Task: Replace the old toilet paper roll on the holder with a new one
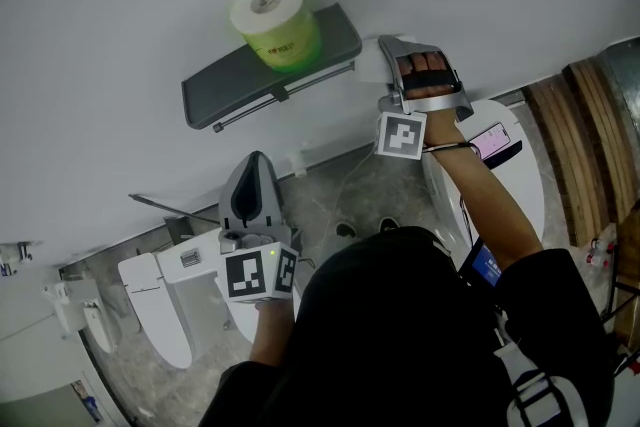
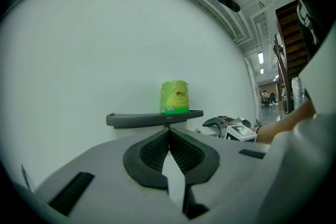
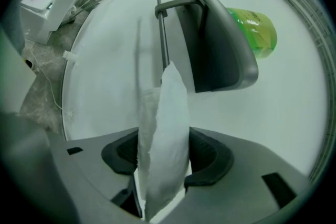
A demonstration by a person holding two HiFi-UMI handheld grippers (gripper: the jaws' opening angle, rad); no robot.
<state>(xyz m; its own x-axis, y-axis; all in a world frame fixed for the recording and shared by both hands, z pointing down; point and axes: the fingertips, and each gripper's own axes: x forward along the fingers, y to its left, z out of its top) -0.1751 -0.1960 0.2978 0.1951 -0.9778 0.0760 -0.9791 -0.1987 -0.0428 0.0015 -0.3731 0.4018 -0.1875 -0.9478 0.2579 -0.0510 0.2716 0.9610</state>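
Holding what, the right hand-held gripper (image 3: 163, 157)?

A flattened white wad of paper (image 3: 165, 134), upright between its jaws. They are partly closed, with both pads pressing on its sides.

And where is it, relative to the holder?

At the right end of the dark grey wall-mounted shelf holder (image 1: 250, 75), as the head view shows the right hand-held gripper (image 1: 388, 50). In the right gripper view the thin metal bar (image 3: 161, 34) under the shelf runs away from just behind the top of the wad. I cannot tell whether paper and bar touch.

The new roll?

A toilet paper roll in green wrapping (image 1: 278, 25) stands upright on top of the shelf. It is to the left of the right hand-held gripper and apart from it, with nothing touching it.

And the left one?

The left hand-held gripper (image 1: 255, 165) is lower, below the holder and well apart from the roll. Its jaws are together at the tips, with nothing in them. In its own view, the green roll (image 2: 175, 97) stands straight ahead on the shelf (image 2: 152, 119), above the jaw tips of the left hand-held gripper (image 2: 169, 136).
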